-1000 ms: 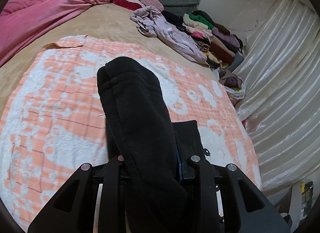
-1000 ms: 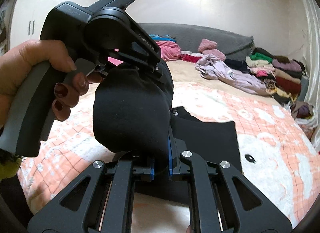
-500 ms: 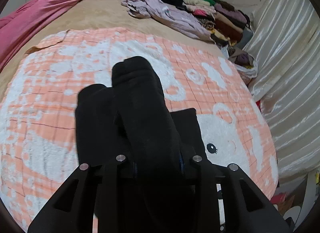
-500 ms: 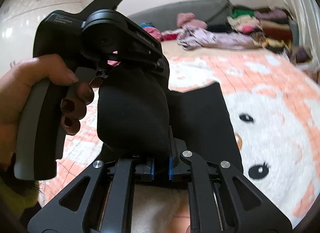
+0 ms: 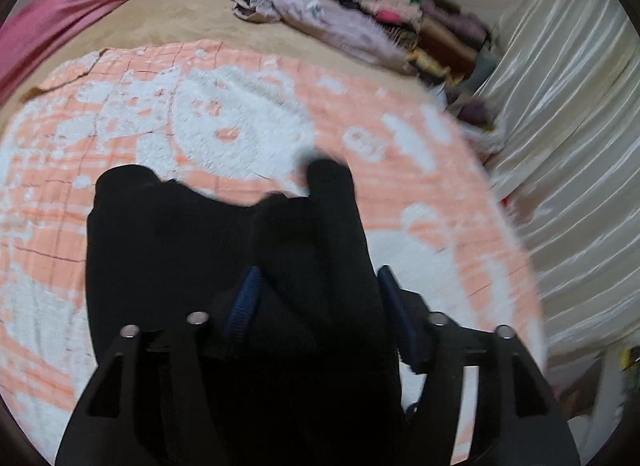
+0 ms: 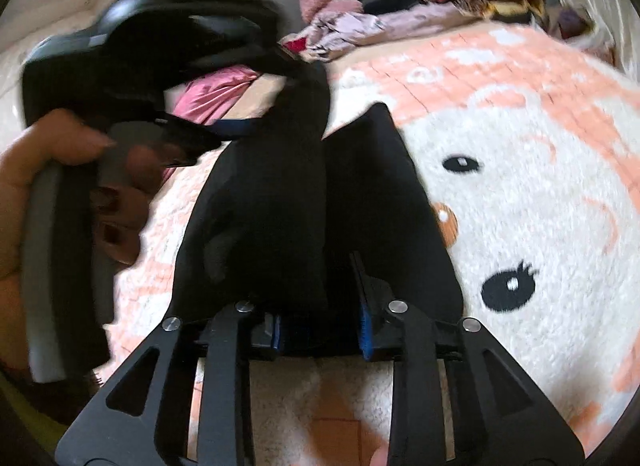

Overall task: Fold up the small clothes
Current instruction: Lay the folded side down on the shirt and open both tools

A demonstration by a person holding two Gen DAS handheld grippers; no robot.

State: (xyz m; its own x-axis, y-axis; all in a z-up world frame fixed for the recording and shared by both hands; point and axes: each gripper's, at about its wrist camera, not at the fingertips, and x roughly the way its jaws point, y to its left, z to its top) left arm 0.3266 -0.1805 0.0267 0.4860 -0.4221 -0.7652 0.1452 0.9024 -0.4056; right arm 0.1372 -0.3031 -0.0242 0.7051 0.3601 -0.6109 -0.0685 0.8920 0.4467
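Left wrist view: the black garment (image 5: 224, 250) is being released at lower centre onto the blanket (image 5: 240, 113), both jaws opening around loose cloth.

A bed (image 5: 168, 17) carries an orange-and-white blanket (image 5: 240, 113), with a black garment (image 5: 168, 250) on it.

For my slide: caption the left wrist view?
Left gripper opening over the black garment on the peach blanket.

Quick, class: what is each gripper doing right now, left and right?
Left gripper: jaws opening, black garment loose between them.
Right gripper: jaws opening, the same garment between them, no longer pinched.
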